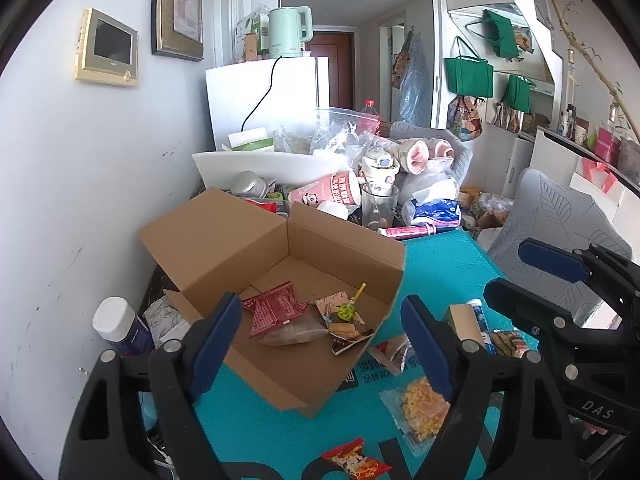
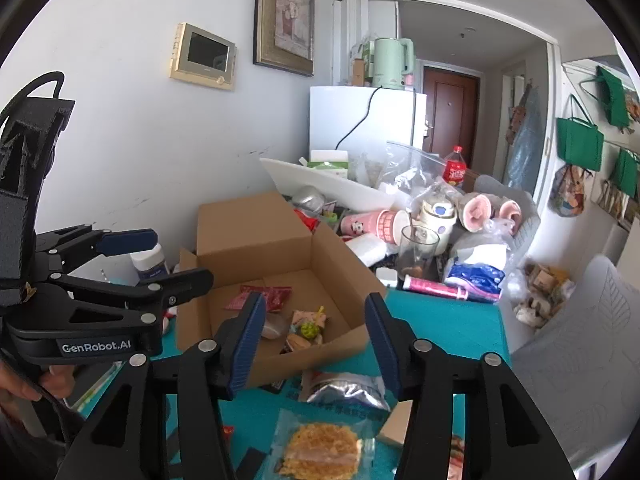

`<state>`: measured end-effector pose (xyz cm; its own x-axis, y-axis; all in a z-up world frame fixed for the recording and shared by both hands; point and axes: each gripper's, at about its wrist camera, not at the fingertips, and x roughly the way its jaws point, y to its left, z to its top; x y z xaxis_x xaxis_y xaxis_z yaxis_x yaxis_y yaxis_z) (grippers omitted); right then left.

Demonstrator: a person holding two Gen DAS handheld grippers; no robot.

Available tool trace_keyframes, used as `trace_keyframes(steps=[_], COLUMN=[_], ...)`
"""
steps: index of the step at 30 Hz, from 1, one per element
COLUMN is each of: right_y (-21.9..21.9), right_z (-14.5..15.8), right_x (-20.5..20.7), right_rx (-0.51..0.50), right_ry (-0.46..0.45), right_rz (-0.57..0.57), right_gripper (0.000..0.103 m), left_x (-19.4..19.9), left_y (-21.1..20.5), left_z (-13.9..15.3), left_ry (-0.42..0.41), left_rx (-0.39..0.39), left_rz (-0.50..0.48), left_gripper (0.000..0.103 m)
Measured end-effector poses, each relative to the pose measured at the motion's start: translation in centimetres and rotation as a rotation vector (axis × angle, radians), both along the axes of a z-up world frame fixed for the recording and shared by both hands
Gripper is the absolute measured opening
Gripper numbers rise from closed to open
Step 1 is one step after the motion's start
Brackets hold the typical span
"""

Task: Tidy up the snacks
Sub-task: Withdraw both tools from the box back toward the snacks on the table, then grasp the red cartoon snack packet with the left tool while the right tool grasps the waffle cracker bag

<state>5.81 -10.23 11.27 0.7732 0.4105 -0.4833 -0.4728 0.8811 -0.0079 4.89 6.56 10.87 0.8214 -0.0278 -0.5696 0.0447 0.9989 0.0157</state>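
Observation:
An open cardboard box sits on the teal mat against the wall. Inside lie a red packet, a clear pouch and a green lollipop on small wrappers. My left gripper hovers above the box's near edge, open, with nothing between its fingers. My right gripper is held just to the right, also open and empty; it shows in the left wrist view. On the mat in front lie a wrapped yellow crispy cake, a silver bag and a red snack packet.
Behind the box is a pile of clutter: a glass, a tipped pink paper cup, plastic bags and a pink tube. A white-capped bottle stands left of the box by the wall. A grey chair is at the right.

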Motion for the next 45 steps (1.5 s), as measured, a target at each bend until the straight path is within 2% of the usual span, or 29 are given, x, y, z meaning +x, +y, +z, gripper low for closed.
trace_keyframes(steps=[1, 4, 6, 8, 10, 14, 26, 34, 45], right_y=[-0.2, -0.8, -1.1, -1.6, -1.9, -2.6, -3.2, -3.4, -3.6], right_z=[-0.1, -0.7, -1.2, -1.8, -2.3, -3.3, -8.0, -11.8, -15.7], right_x=[-0.3, -1.4, -2.1, -2.8, -3.5, -4.8, -6.3, -6.2, -4.4], right_rx=[0.002, 0.019, 0.031, 0.046, 0.047, 0.040, 0.029, 0.045, 0.054], right_ry=[-0.003, 0.003, 0.011, 0.016, 0.015, 0.017, 0.091, 0.194, 0.304], right_rz=[-0.002, -0.010, -0.013, -0.023, -0.028, -0.041, -0.066, -0.064, -0.070], right_gripper=[0.060, 0.061, 0.068, 0.080, 0.080, 0.089, 0.090, 0.090, 0.090], left_x=[-0.4, -1.5, -2.4, -3.4, -4.2, -5.1, -6.2, -6.4, -5.1], left_y=[-0.1, -0.4, -0.6, -0.9, -1.0, -1.3, -1.2, -1.6, -1.3], left_z=[0.0, -0.3, -0.6, -0.8, -1.2, -2.4, -8.8, -13.0, -17.6], left_ry=[-0.003, -0.004, -0.001, -0.009, -0.018, 0.004, 0.145, 0.222, 0.334], left_rx=[-0.001, -0.011, -0.014, -0.020, -0.025, -0.019, -0.072, -0.097, -0.118], left_rz=[-0.003, -0.015, -0.022, -0.024, -0.030, -0.054, -0.079, -0.091, -0.031], left_gripper=[0.082, 0.082, 0.082, 0.082, 0.082, 0.082, 0.082, 0.082, 0.082])
